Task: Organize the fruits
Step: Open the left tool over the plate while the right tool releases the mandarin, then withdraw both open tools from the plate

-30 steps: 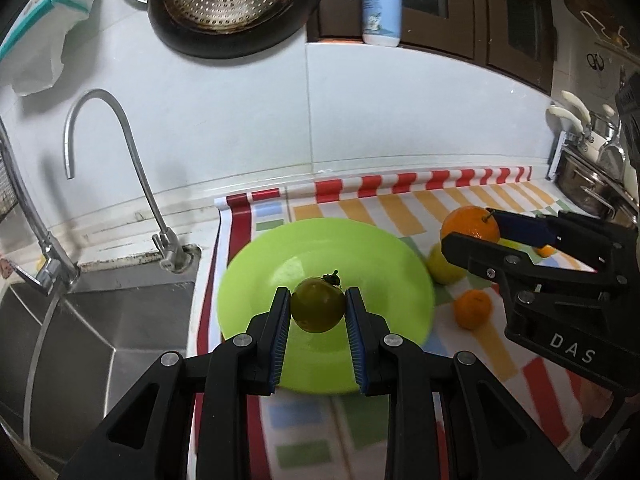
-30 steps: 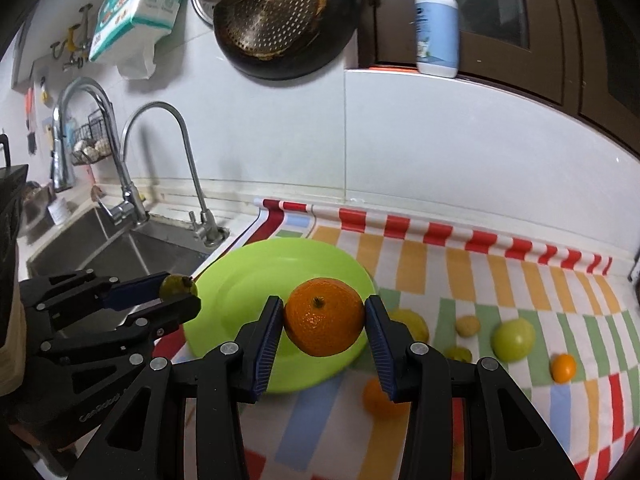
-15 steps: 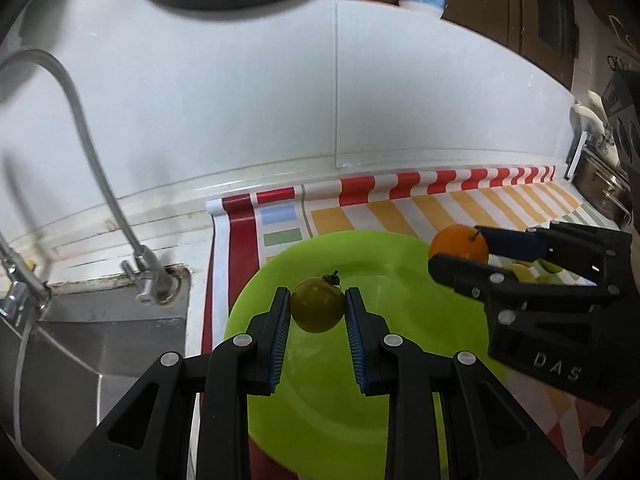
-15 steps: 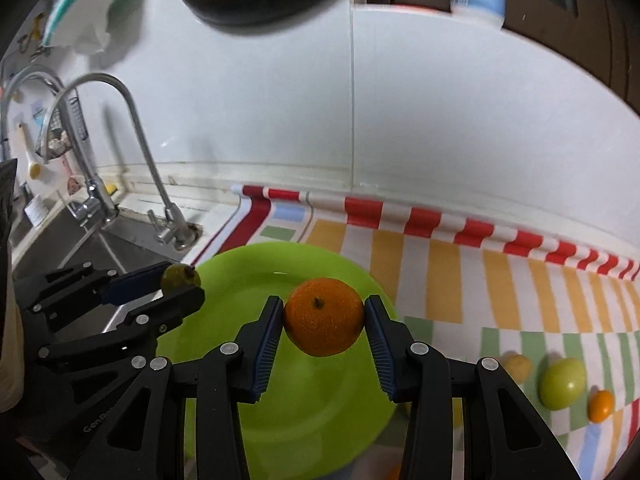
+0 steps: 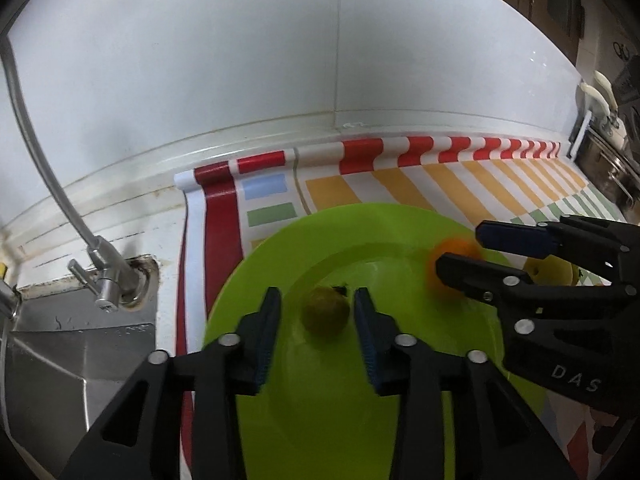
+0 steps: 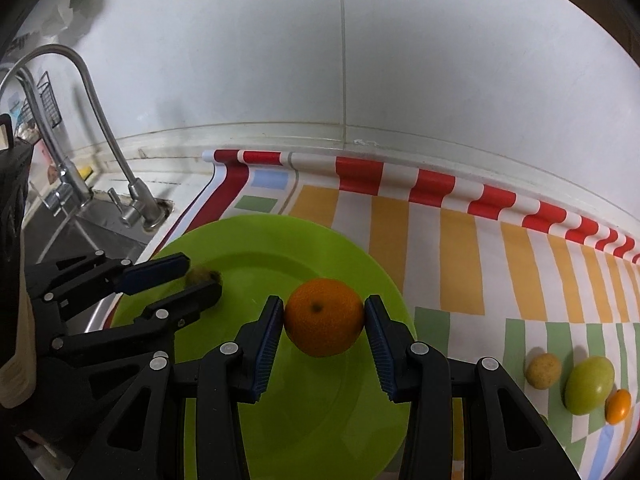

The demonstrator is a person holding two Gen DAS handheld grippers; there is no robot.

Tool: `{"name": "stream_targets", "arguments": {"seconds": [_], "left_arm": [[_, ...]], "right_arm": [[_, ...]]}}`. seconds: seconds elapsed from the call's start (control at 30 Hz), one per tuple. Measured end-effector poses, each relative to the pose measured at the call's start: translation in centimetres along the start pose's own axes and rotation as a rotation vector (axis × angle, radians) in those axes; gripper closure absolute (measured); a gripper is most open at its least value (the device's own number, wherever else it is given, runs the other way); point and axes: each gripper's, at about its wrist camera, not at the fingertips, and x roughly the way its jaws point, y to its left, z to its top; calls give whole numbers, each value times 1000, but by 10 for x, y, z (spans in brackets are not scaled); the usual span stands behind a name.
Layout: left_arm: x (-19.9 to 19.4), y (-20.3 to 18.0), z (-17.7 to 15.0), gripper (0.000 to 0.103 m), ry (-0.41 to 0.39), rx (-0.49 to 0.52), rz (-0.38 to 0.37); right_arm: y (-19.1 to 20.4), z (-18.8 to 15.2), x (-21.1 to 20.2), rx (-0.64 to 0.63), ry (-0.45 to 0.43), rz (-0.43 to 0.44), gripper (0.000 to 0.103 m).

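A lime green plate (image 5: 400, 248) lies on the striped mat; it also shows in the right wrist view (image 6: 260, 240). My left gripper (image 5: 316, 320) is open, its pads apart from the small olive-green fruit (image 5: 325, 315), which sits blurred between them over the plate. From the right wrist view that gripper (image 6: 192, 276) and fruit (image 6: 202, 276) are at the plate's left. My right gripper (image 6: 324, 322) is shut on an orange (image 6: 323, 322) just above the plate. In the left wrist view the right gripper (image 5: 460, 252) and orange (image 5: 448, 260) are at the plate's right.
A sink (image 5: 60, 360) and tap (image 5: 104, 292) lie left of the mat. On the mat to the right are a small tan fruit (image 6: 543, 370), a green fruit (image 6: 589, 384) and a small orange fruit (image 6: 618, 406). A pot (image 5: 612, 168) stands far right. The white tiled wall is close behind.
Both grippers have dropped closer over the plate. My left gripper has opened and let go of the olive-green fruit. My right gripper still holds the orange.
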Motion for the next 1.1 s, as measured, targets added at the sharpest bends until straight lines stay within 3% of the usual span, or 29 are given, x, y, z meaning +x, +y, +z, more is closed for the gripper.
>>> {"name": "stream_targets", "arguments": {"seconds": [0.43,0.57,0.87,0.93,1.1], "left_arm": [[-60,-3,-10,53,-80,-27,58],[-86,-8,-13,49,-113,-58,72],[-135,-35,-25,44,-170,-92,103],[-146,-43,-28,43,-185,-94,107],[-164,-66,-33,39,-211,-94,92]], "right_arm": [[-2,-9,-57,13,-101,-43,55],[-1,-16,-80,11,-143,-37,49],[-8,-38,-130,-2,-210,-14,48],[-11,-45,-142,2,-225,-18,41],[-21,-59,-169,10,-264,-29,40]]}}
